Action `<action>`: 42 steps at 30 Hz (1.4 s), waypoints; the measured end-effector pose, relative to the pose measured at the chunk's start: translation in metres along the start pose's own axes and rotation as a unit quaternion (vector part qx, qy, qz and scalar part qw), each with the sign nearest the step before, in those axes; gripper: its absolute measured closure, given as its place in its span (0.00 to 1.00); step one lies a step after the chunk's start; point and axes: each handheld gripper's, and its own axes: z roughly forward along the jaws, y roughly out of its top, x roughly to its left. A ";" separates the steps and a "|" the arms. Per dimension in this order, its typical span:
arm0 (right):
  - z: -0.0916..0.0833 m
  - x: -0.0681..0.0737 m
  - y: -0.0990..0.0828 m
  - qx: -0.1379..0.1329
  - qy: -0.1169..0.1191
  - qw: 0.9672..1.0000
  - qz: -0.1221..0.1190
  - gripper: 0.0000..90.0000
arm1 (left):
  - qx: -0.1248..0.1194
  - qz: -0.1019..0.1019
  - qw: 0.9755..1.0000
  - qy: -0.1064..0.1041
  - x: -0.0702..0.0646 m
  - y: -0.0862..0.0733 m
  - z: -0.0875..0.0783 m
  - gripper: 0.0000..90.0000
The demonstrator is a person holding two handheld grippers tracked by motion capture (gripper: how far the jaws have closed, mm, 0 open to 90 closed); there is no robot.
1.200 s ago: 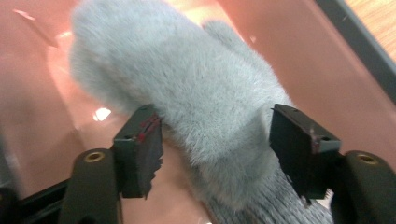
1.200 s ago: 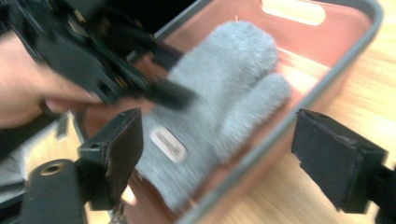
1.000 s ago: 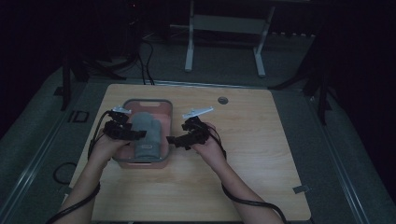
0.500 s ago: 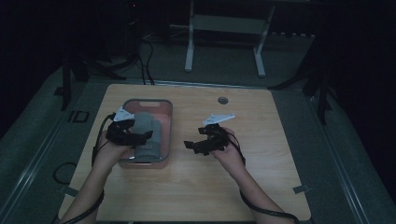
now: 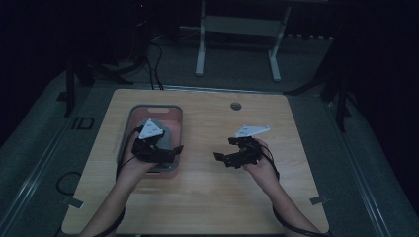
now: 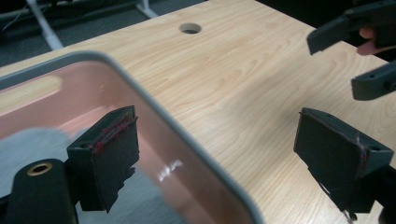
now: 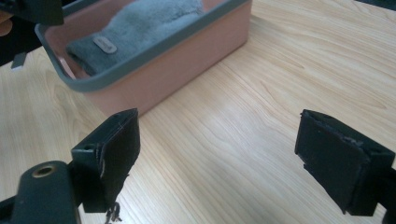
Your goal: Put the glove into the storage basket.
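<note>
From above I see my left gripper [image 5: 174, 150] hanging over the near right corner of the pink bin [image 5: 130, 118], which sits on the left half of the wooden table [image 5: 296, 123]. Its jaws have just been opening and now stand wide apart with nothing between them; in the left gripper view one jaw hangs over the bin's inside and the other over bare wood, with the grey rim running between them. The grey cloth [image 7: 140, 25] lies folded inside the bin, a small oval label on its upper face, and neither gripper touches it. In the high view the cloth is mostly covered by my left hand [image 5: 132, 165] and the grey plate on that gripper. My right gripper [image 5: 221, 159] hovers over open table to the right of the bin, well apart from it, pointing toward it. Its jaws too are spread wide and empty; in the right gripper view they frame bare wood, with the bin's pink wall and grey rim beyond them to the upper left. My right hand [image 5: 262, 165] holds that gripper from the near side, forearm coming in from the bottom edge. A round hole [image 5: 235, 106] shows in the tabletop near the far edge, right of the bin. In the left gripper view the right gripper's two jaws appear at the upper right, also apart. The floor around the table is dim, with a white stand [image 5: 237, 24] beyond the far edge.
</note>
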 end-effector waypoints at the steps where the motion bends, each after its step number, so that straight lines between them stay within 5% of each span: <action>1: -0.002 -0.001 -0.002 -0.002 0.000 1.000 -0.002 0.15 | 0.000 0.002 1.000 -0.004 -0.003 0.000 0.002 0.16; 15: -0.022 -0.013 -0.035 0.003 -0.009 1.000 -0.002 0.15 | -0.006 0.031 0.997 -0.069 -0.050 -0.012 0.033 0.16; 22: -0.028 -0.016 -0.056 0.016 -0.009 1.000 -0.012 0.15 | -0.024 0.041 0.994 -0.100 -0.074 -0.023 0.045 0.16; 29: -0.037 -0.018 -0.077 0.025 -0.006 1.000 -0.014 0.16 | -0.013 0.054 0.991 -0.125 -0.091 -0.037 0.059 0.16; 42: -0.049 -0.025 -0.119 0.017 -0.020 1.000 -0.013 0.15 | 0.013 0.070 0.988 -0.135 -0.108 -0.064 0.080 0.16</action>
